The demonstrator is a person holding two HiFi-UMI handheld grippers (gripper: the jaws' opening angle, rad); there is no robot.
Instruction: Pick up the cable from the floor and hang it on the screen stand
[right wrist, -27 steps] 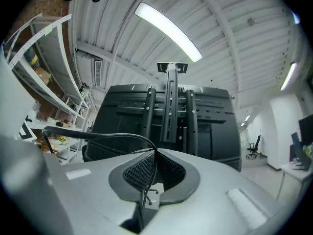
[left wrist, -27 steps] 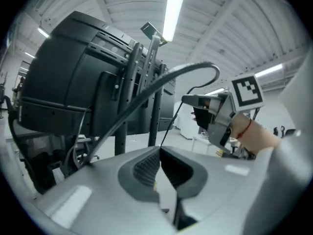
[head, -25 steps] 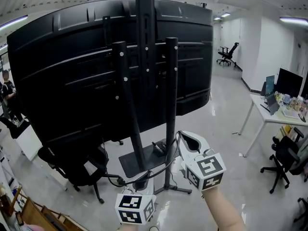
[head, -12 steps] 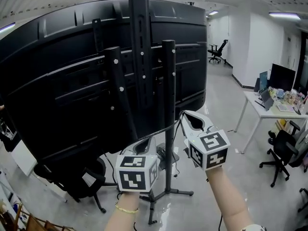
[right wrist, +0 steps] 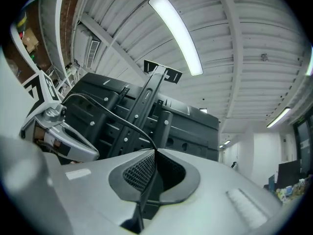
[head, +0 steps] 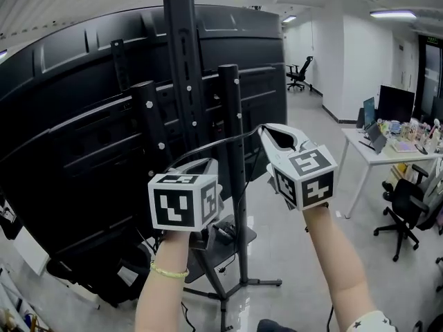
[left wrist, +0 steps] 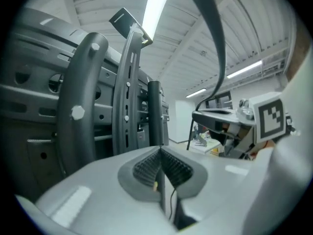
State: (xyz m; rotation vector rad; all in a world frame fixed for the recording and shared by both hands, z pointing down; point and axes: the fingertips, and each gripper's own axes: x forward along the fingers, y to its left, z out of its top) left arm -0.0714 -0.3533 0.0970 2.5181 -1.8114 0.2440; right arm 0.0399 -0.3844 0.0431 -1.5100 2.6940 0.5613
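Observation:
A black cable (head: 214, 144) arcs in the air between my two grippers, in front of the screen stand's black posts (head: 230, 116). My left gripper (head: 205, 163) is shut on one part of the cable (left wrist: 215, 38), and a thin strand shows between its pads (left wrist: 146, 168). Up and to the right, my right gripper (head: 264, 128) is shut on the cable (right wrist: 112, 112), which leaves its tip and curves off toward the left gripper (right wrist: 58, 131). The back of the big black screen (head: 69, 137) fills the view behind the posts.
The stand's base plate (head: 232, 237) lies on the glossy floor below my arms. A white desk (head: 377, 159) with monitors and an office chair (head: 408, 209) are at the right. Another chair (head: 297, 75) stands far down the corridor.
Both grippers have risen from near the floor to mid-height of the posts, carrying the cable up. The left gripper climbed the most and now sits beside the right one.

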